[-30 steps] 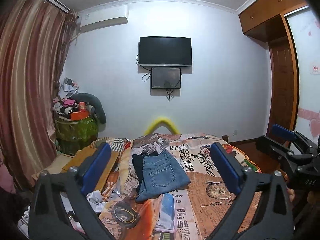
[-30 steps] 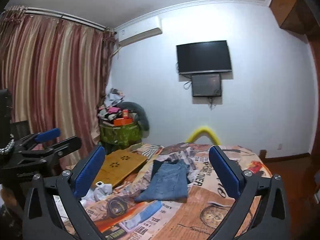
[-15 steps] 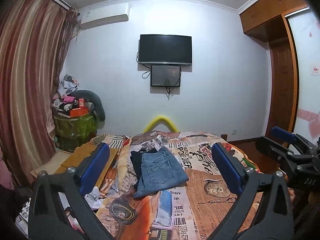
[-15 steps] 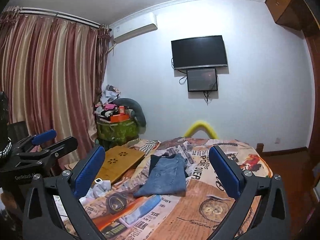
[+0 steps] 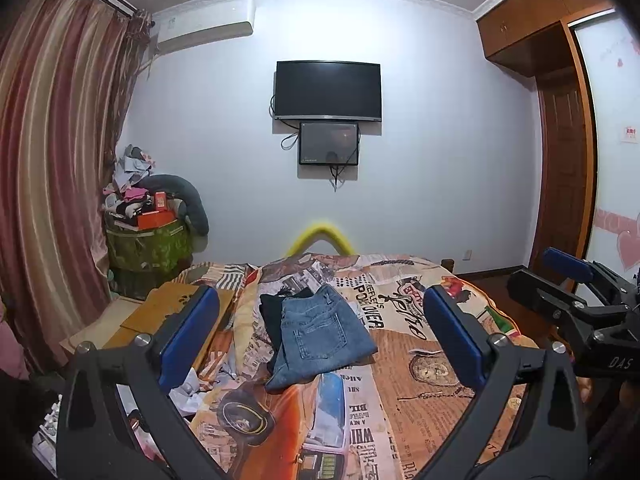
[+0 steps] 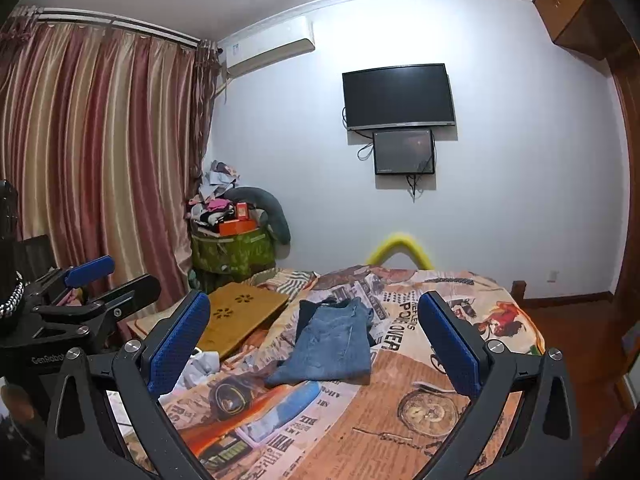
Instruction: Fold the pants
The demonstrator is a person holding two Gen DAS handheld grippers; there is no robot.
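Note:
Folded blue jeans (image 5: 322, 334) lie on the bed (image 5: 420, 392), partly on top of a dark garment (image 5: 272, 314). They also show in the right wrist view (image 6: 332, 344). My left gripper (image 5: 320, 340) is open and empty, held well back from the jeans above the bed's near end. My right gripper (image 6: 316, 344) is open and empty too, also well back. Each gripper shows in the other's view: the right at the right edge (image 5: 576, 292), the left at the left edge (image 6: 96, 292).
The bed has a printed orange cover. A wooden lap table (image 6: 236, 320) lies at its left side beside crumpled white cloth (image 6: 200, 364). A green bin piled with clutter (image 5: 148, 240) stands by the curtain. A TV (image 5: 328, 90) hangs on the far wall.
Both grippers have drawn back a little and tilted slightly, so the bed and jeans sit a bit lower and farther in view. The jeans have not moved.

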